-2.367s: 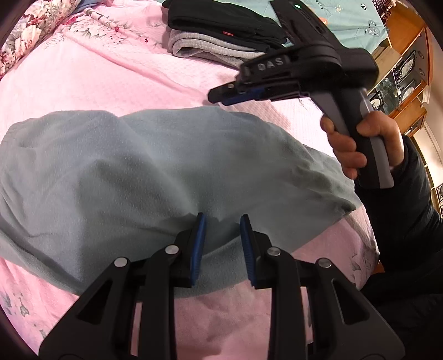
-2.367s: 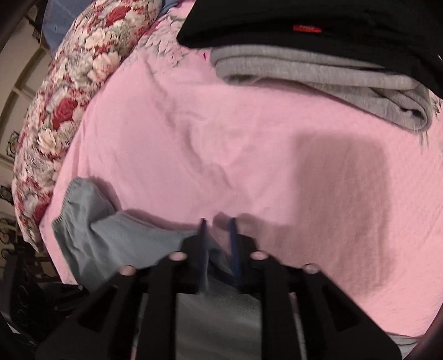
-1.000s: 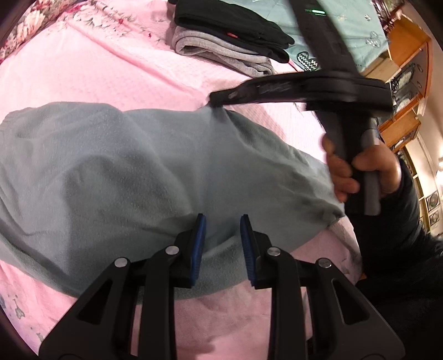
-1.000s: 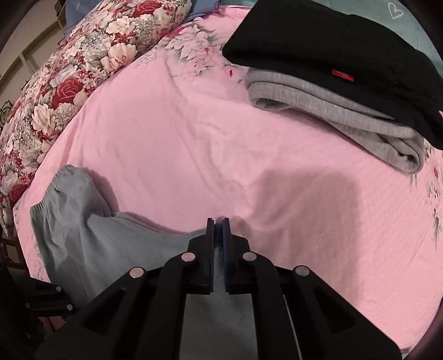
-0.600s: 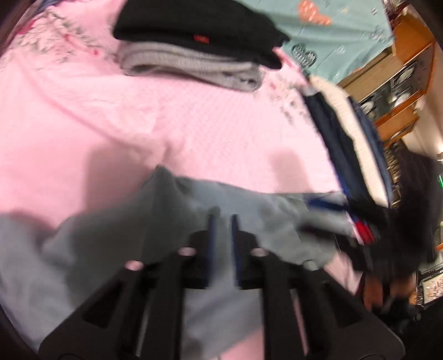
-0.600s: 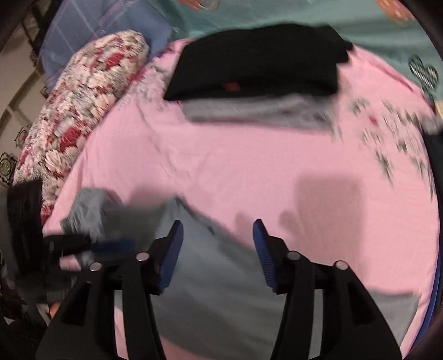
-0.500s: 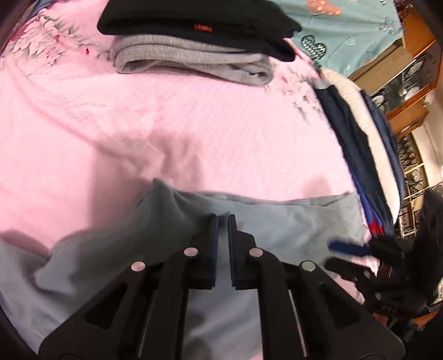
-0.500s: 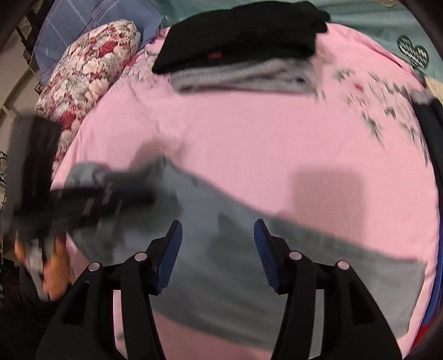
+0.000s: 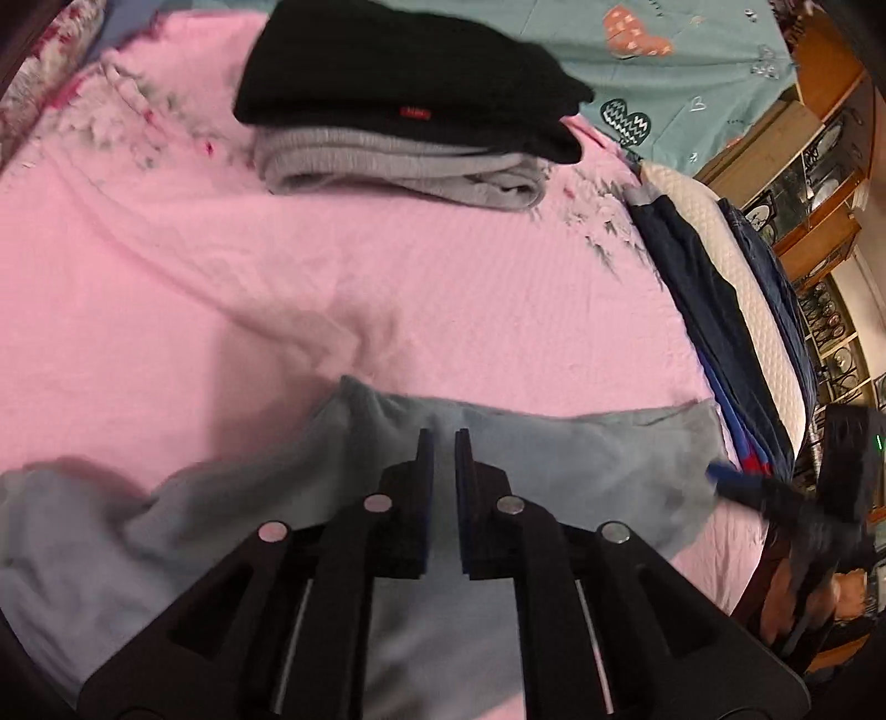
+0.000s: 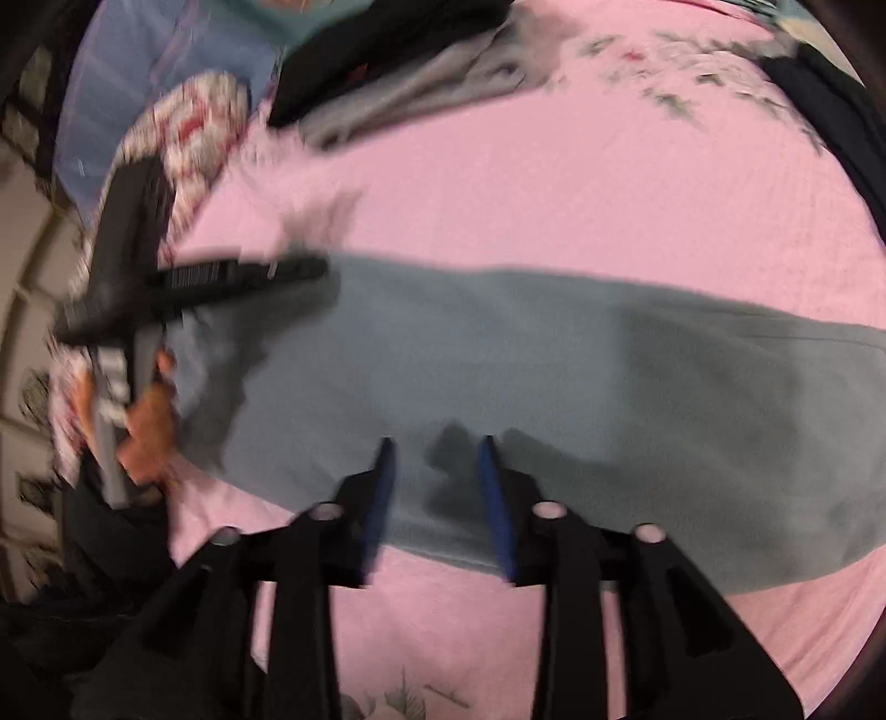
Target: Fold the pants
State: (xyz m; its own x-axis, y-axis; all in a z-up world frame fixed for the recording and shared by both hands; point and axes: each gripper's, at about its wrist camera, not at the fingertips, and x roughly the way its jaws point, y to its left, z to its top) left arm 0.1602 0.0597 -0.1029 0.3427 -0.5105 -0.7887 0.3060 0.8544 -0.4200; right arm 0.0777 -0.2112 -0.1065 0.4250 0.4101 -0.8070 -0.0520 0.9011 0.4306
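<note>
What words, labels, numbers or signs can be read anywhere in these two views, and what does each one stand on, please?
None can be read.
Red tag on the black folded garment: lettering too small to read.
Pale stripe marking on the left gripper body, seen from the right wrist: blurred, unreadable.
Heart motifs on the teal sheet: pictures, not text.

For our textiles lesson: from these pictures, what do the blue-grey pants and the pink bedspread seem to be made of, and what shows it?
Blue-grey pants: probably a soft knit or fleece; matte, slightly fuzzy surface that drapes in rounded folds. The view is blurred, so the weave is uncertain.
Pink bedspread: likely woven cotton with a matte finish; a fine, regular raised pattern shows across it, with printed flowers near the edges.
</note>
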